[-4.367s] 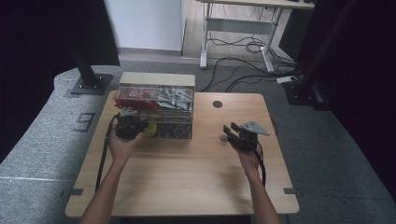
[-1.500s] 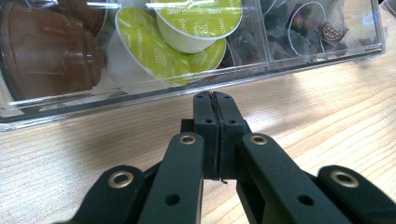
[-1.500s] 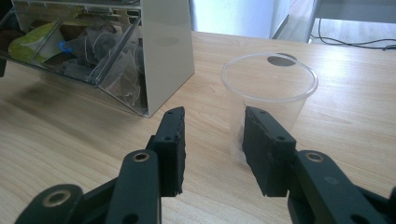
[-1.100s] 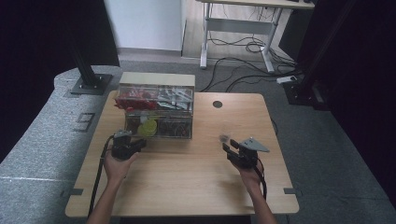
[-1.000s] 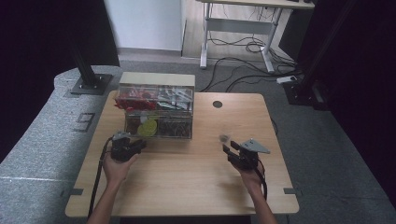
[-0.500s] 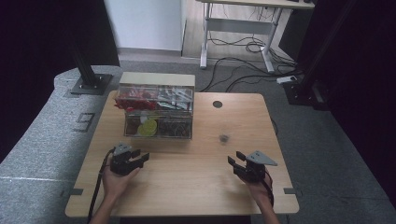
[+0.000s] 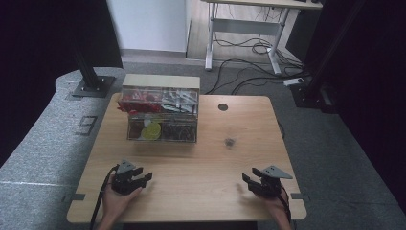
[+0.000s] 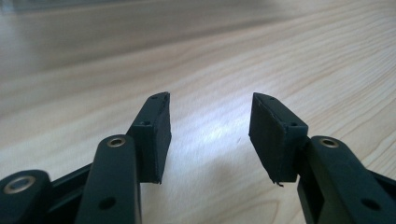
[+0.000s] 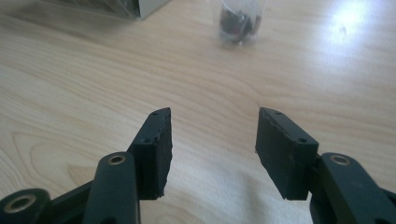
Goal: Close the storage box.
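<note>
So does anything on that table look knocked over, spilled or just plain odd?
Nothing stands out. The clear box stands square at the back of the table, its contents inside. A small clear cup stands upright by itself, nothing spilled around it. The left gripper and right gripper are open and empty.

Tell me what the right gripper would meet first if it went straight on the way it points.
Probably the small clear cup with dark contents, which stands ahead between the open, empty jaws of the right gripper; bare wooden table lies before it. Depth is hard to judge.
</note>
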`<state>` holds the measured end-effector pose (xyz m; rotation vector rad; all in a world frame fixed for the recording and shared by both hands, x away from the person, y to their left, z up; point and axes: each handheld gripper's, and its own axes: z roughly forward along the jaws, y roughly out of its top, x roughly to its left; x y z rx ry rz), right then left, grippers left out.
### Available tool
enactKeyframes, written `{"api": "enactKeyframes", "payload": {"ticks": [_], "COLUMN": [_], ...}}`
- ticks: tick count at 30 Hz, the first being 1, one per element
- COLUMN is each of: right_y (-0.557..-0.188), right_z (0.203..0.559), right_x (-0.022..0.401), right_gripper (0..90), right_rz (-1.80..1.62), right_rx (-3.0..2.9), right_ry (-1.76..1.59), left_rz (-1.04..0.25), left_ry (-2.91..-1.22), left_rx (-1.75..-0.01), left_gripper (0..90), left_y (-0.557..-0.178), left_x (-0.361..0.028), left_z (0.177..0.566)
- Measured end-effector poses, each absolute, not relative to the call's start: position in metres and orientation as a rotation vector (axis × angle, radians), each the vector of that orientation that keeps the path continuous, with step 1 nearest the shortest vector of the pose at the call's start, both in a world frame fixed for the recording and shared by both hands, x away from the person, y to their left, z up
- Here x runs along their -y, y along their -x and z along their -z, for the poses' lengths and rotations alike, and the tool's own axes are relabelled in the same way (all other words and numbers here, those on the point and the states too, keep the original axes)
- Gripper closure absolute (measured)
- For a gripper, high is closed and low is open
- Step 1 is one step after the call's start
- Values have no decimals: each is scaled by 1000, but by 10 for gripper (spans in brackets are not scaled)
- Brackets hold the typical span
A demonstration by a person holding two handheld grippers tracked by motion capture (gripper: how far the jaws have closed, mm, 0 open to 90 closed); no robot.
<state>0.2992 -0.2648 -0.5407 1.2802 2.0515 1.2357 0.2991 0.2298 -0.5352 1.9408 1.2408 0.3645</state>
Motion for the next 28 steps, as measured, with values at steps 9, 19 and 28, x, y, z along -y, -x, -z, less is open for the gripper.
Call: {"api": "enactKeyframes", "payload": {"ticks": [9, 19, 28], "right_y": [-304, -306, -308], "right_z": [550, 553, 553], "right_x": [259, 253, 253], "right_gripper": [412, 401, 388], "right_rz": [-1172, -1141, -1132], "right_rx": [-2130, -2153, -2164], "right_ry": [-1288, -1299, -1309], "left_rz": [-362, -378, -391], "left_ry": [-1952, -1958, -1972], "left_rx": [-1274, -1267, -1260], "left_gripper": [492, 483, 460], "left_y": [-296, -295, -296], "left_x": [-232, -229, -226], "left_z": [545, 546, 546]}}
